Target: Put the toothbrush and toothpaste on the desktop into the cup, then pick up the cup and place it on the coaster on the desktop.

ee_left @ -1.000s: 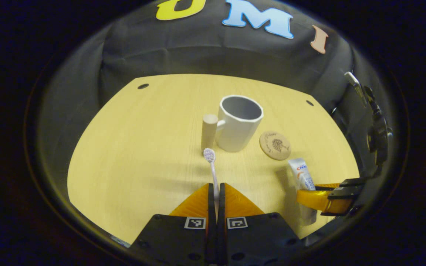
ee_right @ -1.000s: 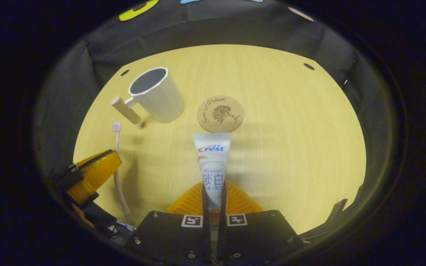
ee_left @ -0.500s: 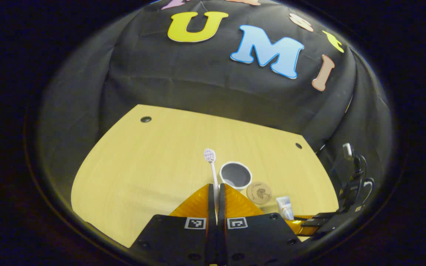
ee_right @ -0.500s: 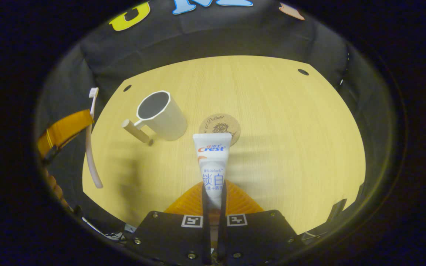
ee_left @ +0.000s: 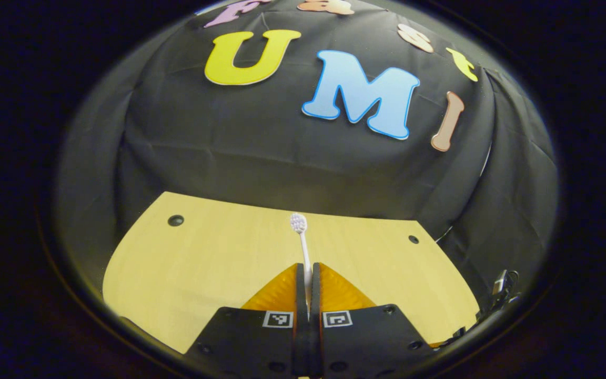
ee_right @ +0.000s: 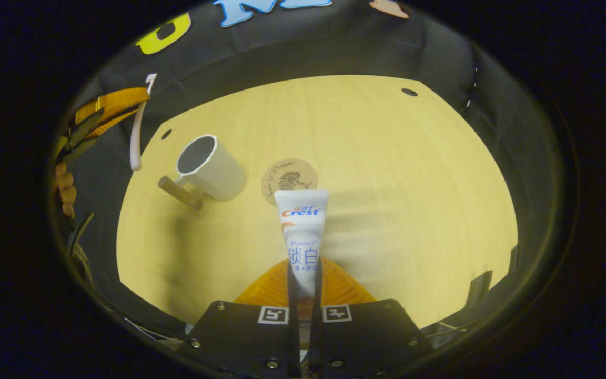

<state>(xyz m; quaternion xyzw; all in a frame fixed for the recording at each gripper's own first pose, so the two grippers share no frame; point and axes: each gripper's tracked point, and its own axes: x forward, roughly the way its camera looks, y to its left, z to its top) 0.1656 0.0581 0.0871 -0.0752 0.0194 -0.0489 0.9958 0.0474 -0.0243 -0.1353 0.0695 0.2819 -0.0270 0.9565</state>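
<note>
Thin white toothbrush (ee_left: 303, 247) pinched between the closed fingers of the left hand-held gripper (ee_left: 307, 284), bristle head pointing out over the light wood table (ee_left: 203, 263); in the right gripper view it hangs in the air left of the white faceted cup with wooden handle (ee_right: 209, 168). White toothpaste tube (ee_right: 303, 231) clamped in the right hand-held gripper (ee_right: 303, 287), above the table. Round cork coaster (ee_right: 288, 179) lies just right of the cup, tube end overlapping it in view.
</note>
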